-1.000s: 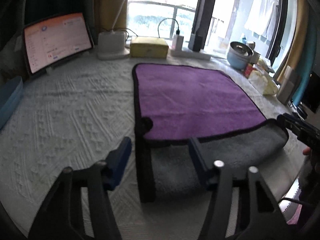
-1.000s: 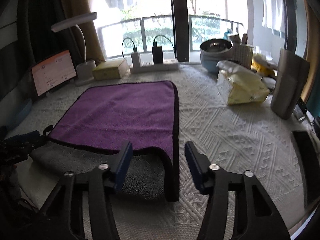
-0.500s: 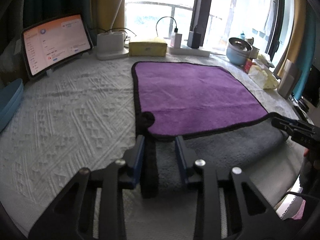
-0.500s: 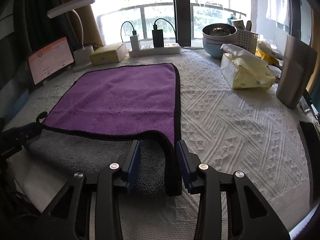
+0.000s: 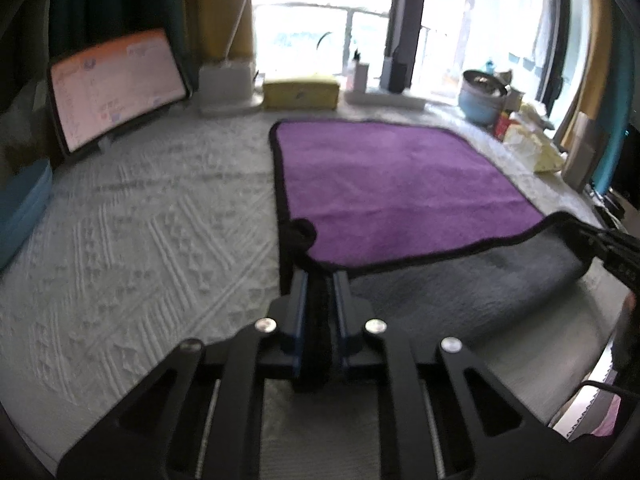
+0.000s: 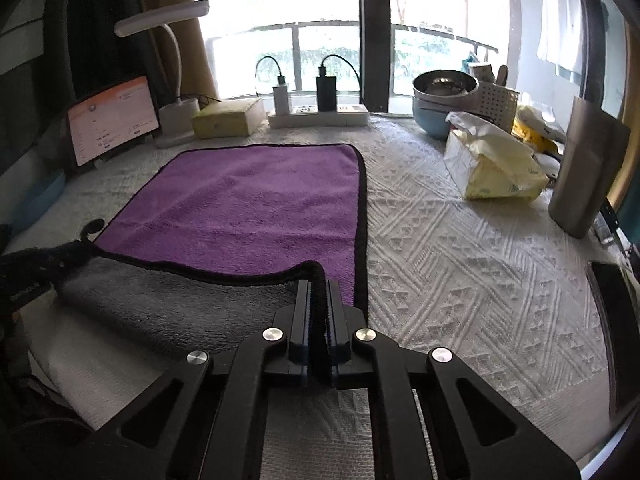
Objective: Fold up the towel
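Note:
A purple towel (image 5: 392, 184) with a black hem and grey underside lies on the white textured tablecloth (image 5: 140, 248); its near edge is turned over, showing grey (image 5: 460, 292). My left gripper (image 5: 319, 280) is shut on the towel's near left corner. In the right wrist view the towel (image 6: 248, 204) shows the same way, and my right gripper (image 6: 319, 288) is shut on its near right corner. Each gripper shows at the edge of the other's view, the right one (image 5: 608, 248) and the left one (image 6: 36, 268).
A tablet (image 6: 112, 120), lamp base (image 6: 176, 120), yellow box (image 6: 228, 118) and power strip (image 6: 320, 114) line the far edge. Bowls (image 6: 444, 100), a tissue pack (image 6: 492, 164) and a grey pouch (image 6: 584, 172) stand at right. A dark phone (image 6: 616, 312) lies near the right edge.
Both grippers went from open around the towel's near corners to shut on them. The near edge has lifted slightly.

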`<state>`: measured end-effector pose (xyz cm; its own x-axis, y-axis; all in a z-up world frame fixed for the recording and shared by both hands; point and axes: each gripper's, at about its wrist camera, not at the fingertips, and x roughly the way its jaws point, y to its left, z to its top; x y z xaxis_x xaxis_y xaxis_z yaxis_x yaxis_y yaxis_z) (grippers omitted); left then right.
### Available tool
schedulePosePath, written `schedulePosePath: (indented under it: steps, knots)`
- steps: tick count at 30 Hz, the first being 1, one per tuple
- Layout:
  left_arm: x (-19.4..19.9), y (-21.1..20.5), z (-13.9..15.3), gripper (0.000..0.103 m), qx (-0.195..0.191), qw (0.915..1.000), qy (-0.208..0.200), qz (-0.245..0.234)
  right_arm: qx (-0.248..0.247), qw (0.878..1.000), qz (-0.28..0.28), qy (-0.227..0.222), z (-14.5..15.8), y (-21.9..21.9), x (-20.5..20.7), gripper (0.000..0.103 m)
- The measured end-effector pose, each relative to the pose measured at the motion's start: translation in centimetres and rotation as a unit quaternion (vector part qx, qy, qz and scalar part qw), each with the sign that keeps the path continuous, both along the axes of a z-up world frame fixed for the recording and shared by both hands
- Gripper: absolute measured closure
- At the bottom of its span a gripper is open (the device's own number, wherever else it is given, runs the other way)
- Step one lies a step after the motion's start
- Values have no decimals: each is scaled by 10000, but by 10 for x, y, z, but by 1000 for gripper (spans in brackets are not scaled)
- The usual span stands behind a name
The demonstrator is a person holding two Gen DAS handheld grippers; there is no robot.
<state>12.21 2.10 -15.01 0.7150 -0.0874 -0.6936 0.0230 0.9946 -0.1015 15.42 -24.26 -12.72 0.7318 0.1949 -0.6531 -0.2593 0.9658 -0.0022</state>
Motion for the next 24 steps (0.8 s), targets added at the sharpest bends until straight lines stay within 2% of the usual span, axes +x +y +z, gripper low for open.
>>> schedulePosePath:
  steps: [6, 13, 24]
  knots:
    - [1, 0, -1, 88, 11, 9999, 65, -83, 15, 10000, 56, 5, -2, 1, 0, 95]
    - [-1, 2, 8, 95, -99, 9998, -58, -157, 65, 9998, 75, -162, 7, 1, -2, 97]
    - [-5, 0, 48, 95, -93, 9977, -617, -266, 114, 9982, 168, -558, 33, 5, -4, 97]
